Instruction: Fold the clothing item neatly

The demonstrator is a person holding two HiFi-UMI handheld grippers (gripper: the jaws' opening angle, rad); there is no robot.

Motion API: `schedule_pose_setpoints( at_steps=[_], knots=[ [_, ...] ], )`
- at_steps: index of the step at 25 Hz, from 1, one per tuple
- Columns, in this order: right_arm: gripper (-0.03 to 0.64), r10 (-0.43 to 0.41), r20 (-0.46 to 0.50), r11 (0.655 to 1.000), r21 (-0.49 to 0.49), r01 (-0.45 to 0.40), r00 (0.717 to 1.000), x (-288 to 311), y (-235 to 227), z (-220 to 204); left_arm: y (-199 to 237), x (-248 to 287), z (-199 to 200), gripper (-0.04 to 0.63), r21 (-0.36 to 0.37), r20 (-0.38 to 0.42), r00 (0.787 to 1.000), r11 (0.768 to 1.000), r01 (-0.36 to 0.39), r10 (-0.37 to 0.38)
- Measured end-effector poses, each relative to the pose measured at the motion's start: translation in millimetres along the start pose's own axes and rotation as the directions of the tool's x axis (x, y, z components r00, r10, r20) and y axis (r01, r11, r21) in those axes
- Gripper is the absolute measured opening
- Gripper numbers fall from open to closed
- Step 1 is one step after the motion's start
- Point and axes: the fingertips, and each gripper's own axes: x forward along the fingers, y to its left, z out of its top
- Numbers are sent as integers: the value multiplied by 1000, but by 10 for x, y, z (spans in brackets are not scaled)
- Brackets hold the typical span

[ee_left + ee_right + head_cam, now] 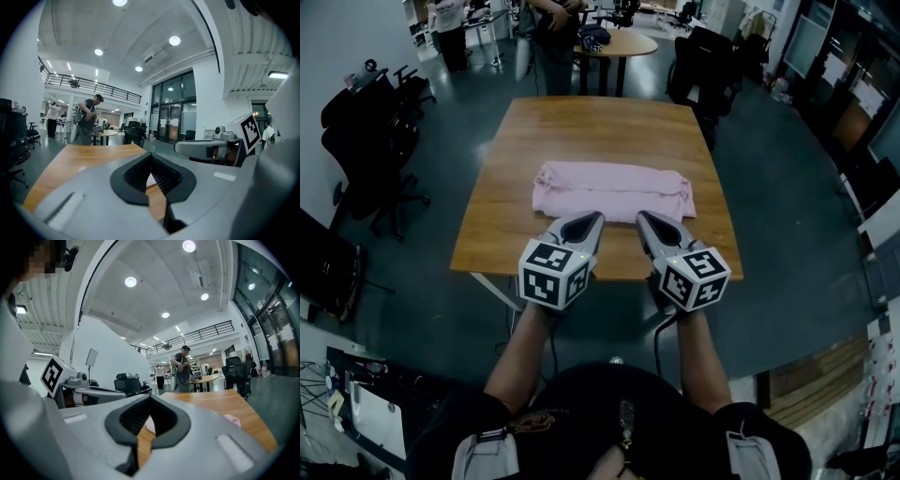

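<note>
floor (pixel 769 187): dark and smooth, seen all round the table in the head view.
table (pixel 581 131): a rectangular wooden top, bare apart from the garment; its far half is uncovered.
office chairs (pixel 370 141): black, grouped on the floor to the left of the table; another black chair (pixel 698 56) is seen beyond the table's far right corner.
round table (pixel 623 44): wooden, placed beyond the far end of the table, with a dark item laid on it.
standing person (pixel 553 28): seen beside the round table, in dark clothing; in the left gripper view something is held at chest height.
pink garment (pixel 612 190): laid flat across the middle of the table, folded into a long band whose long side runs from left to right; the near edge is slightly rumpled, and a strip of bare wood is left between it and the table's near edge.
left gripper (pixel 598 216): held in the person's left hand above the near part of the table, aimed at the garment's near edge; its jaws are pressed together at the tips and nothing is pinched; a sliver of pink cloth is seen past them in its own view.
right gripper (pixel 642 216): held just beside the left one, side by side and apart from it; its jaws are likewise pressed together, with nothing between them.
marker cubes (pixel 553 272): one is carried at the rear of each gripper, above the person's wrists.
</note>
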Motion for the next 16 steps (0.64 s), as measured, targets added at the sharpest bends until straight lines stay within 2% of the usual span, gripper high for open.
schedule_pose_setpoints(
  at_steps=[16],
  knots=[
    [2,8,11,1000,-2,-8,1000,-34,19,29,-68,40,-43,8,10,-12,1000,1000,12,-12]
  ],
)
